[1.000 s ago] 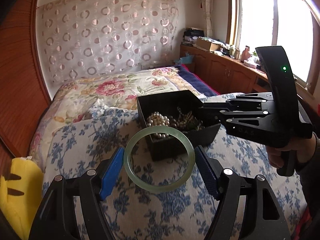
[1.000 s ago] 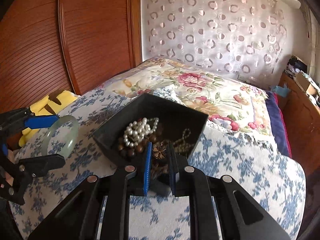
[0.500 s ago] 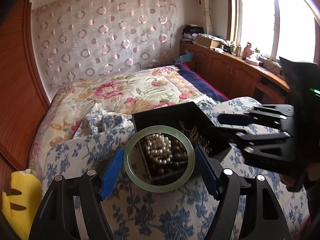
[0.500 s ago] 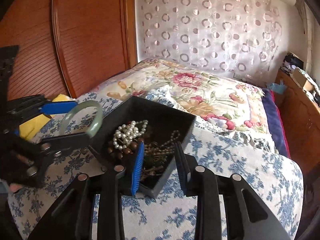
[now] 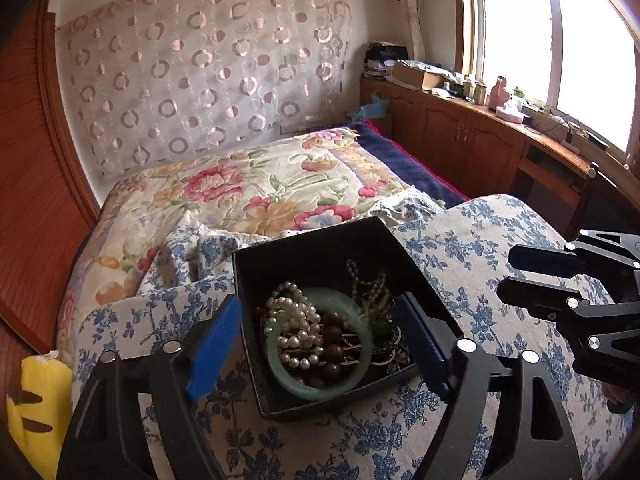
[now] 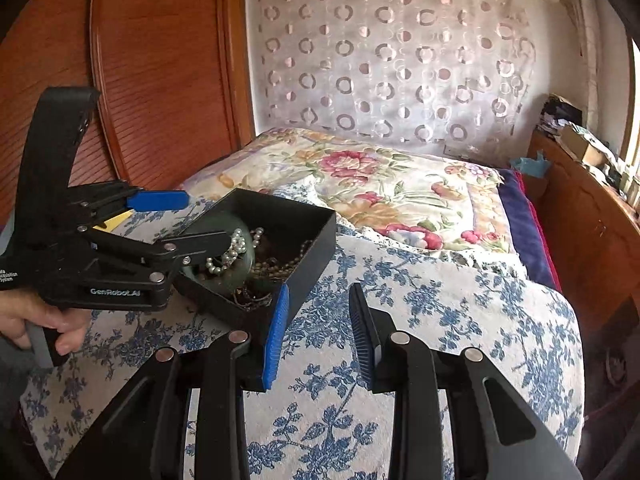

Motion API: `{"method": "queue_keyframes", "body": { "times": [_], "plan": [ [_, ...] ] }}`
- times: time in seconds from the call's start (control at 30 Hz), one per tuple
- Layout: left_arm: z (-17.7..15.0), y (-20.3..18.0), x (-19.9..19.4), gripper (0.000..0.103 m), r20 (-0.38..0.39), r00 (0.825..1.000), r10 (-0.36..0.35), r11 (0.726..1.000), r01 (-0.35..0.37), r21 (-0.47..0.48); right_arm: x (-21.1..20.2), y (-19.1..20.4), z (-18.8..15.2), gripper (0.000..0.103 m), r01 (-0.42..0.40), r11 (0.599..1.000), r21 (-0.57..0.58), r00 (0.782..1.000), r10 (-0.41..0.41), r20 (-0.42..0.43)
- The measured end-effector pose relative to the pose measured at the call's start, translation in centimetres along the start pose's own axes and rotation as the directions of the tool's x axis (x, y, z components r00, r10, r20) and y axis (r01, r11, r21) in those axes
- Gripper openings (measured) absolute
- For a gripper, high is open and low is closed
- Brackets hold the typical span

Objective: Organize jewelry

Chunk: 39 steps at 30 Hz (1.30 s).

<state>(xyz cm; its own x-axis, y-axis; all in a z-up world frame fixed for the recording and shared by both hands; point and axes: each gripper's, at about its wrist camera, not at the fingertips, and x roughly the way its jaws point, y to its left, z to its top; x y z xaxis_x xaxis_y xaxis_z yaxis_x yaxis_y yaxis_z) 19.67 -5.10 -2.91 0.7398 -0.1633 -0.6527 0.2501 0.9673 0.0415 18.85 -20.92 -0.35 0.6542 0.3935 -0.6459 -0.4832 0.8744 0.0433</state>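
A black box of jewelry sits on the blue-flowered cover. Inside it a pale green bangle lies flat on a pearl string and brown beads. My left gripper hovers over the box with its jaws opening; the pads stand clear of the bangle on both sides. In the right wrist view the bangle shows below the left gripper. My right gripper is open with nothing between its fingers, just off the near corner of the box, and shows at the right.
A yellow soft toy lies at the bed's left edge. The floral quilt covers the far half of the bed. A wooden panel stands on the left and a cluttered cabinet runs under the window. A person's hand grips the left tool.
The left gripper carried the bangle over the box and let go; the bangle now lies inside. The right gripper opened and drew back off the box contents to its near corner.
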Motion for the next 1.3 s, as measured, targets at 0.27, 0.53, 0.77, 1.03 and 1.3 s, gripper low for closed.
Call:
{"method": "queue_keyframes", "body": {
  "times": [0.27,0.53,0.77,1.03,1.3],
  "plan": [
    [-1.2,0.1,-2.8,0.088,0.035,0.999,0.016,0.999,-0.015,-0.028,-1.9,0.5,-1.1,0.039,0.031,0.999,0.042,0.998,-0.033,0.051],
    [-3.6,0.3,-6.3,0.095,0.073,0.997,0.022,0.997,-0.017,-0.071,-4.6,1.4,-1.3,0.073,0.064,0.994,0.083,0.991,-0.073,0.111],
    [-4.9,0.4,-10.0,0.095,0.133,0.989,0.068,0.993,-0.054,-0.103,-6.8,2.4,-1.6,0.091,0.089,0.991,0.099,0.981,-0.104,0.162],
    [-5.4,0.8,-12.2,0.095,0.134,0.987,0.089,0.988,-0.071,-0.135,-8.7,3.7,-2.0,0.100,0.105,0.987,0.122,0.972,-0.128,0.197],
    [-6.8,1.4,-14.8,0.095,0.146,0.975,0.165,0.975,-0.138,-0.175,-10.9,4.6,-3.1,0.100,0.098,0.983,0.156,0.966,-0.132,0.223]
  ]
}}
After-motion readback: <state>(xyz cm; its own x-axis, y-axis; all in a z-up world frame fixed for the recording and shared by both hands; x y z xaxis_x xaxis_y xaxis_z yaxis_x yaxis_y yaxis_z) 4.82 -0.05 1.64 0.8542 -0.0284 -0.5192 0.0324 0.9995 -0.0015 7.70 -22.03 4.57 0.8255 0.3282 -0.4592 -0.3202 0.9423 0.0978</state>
